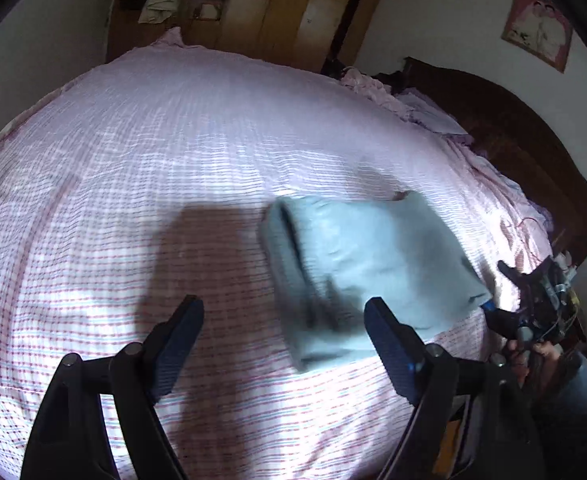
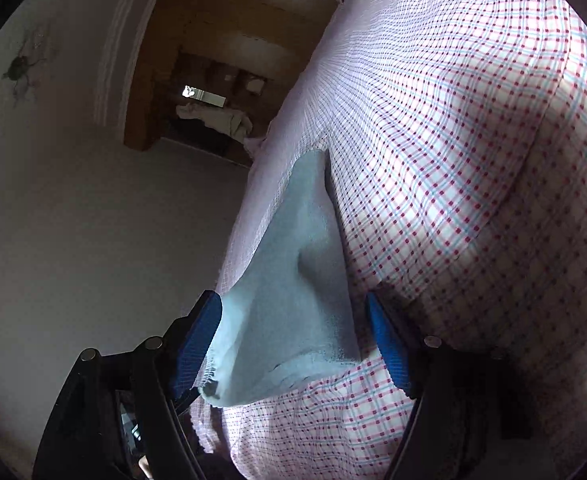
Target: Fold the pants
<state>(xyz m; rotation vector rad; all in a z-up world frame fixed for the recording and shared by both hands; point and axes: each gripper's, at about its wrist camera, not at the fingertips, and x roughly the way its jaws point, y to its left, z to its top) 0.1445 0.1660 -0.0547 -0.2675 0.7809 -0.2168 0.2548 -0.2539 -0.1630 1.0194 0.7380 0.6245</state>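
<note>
Light blue pants [image 1: 357, 272], folded into a bundle, lie on the checked bedspread [image 1: 173, 140] between the wide-open, empty left gripper [image 1: 283, 328] and the parted right gripper [image 2: 293, 344] (its pads seemingly brushing the hem), which could snag and undo the fold.

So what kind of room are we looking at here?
Most likely a bedroom in a home. A wide bed covered with a pink-and-blue checked sheet fills the view, with a dark wooden headboard at one end, a tall brown wooden wardrobe behind it and a framed picture on the wall.
</note>
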